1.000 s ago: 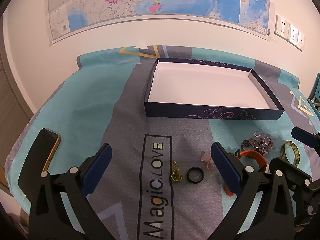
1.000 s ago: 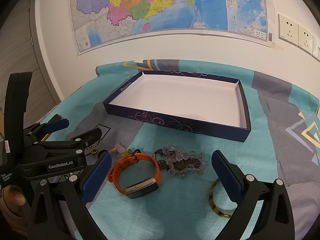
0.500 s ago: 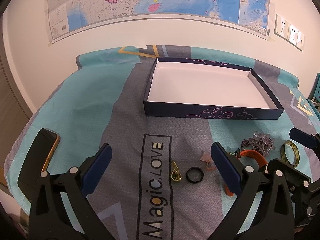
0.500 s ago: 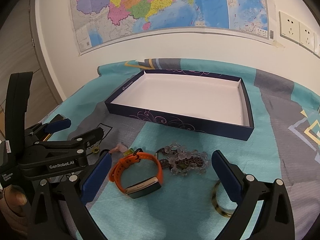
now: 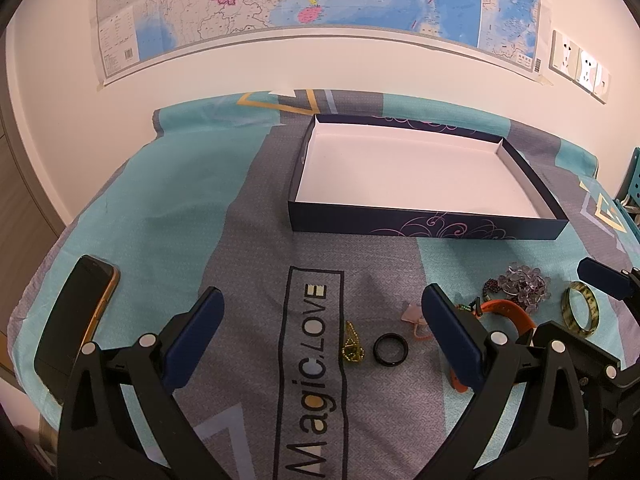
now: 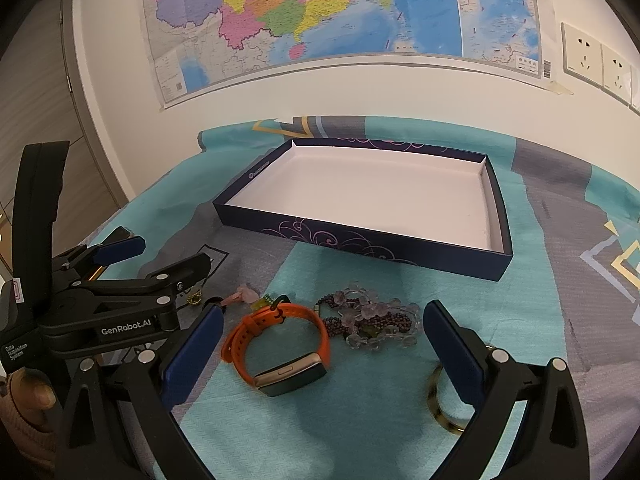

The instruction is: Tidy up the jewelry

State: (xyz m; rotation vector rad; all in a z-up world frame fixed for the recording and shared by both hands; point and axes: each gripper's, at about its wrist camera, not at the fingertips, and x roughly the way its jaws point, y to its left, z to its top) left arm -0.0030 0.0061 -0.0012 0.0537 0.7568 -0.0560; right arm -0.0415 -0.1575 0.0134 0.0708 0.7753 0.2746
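A dark blue box (image 5: 424,227) with a white inside lies open and empty at the back of the table; it also shows in the right wrist view (image 6: 360,245). My left gripper (image 5: 320,336) is open above a black ring (image 5: 391,350), a gold pendant (image 5: 352,344) and a pink piece (image 5: 414,317). My right gripper (image 6: 320,354) is open over an orange watch (image 6: 280,340), with a bead bracelet (image 6: 372,320) just beyond and a green bangle (image 6: 440,404) by its right finger.
A black phone (image 5: 72,316) lies at the table's left edge. The patterned cloth (image 5: 200,208) covers the table. A map (image 6: 320,12) hangs on the wall behind. The left gripper's body (image 6: 112,312) stands at the left of the right wrist view.
Both grippers have drifted slightly; the view of the box and the phone has shifted a little. Nothing has been taken hold of.
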